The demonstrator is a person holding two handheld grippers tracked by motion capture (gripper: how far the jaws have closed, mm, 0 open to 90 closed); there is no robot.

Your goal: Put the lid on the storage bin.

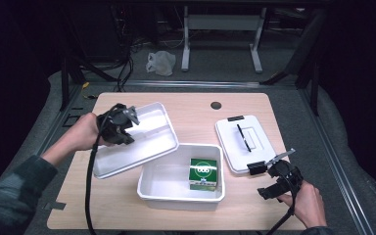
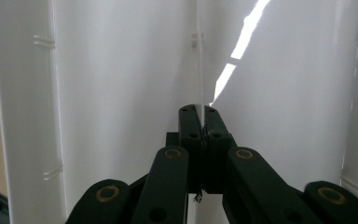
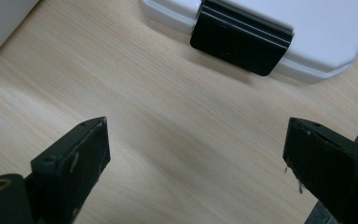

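- The left tool is clamped tight on the wall of a white tray, held tilted above the left rim of the white bin.
- The right tool, jaws wide and empty, rests low right of the bin, near the lid.
- A green box sits inside the bin.

The green box's print is too small to read.

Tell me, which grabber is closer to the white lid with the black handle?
The right. The right gripper sits open just below the lid's near edge, by its black clip. The left gripper is far across the table, clamped on a tilted white tray.
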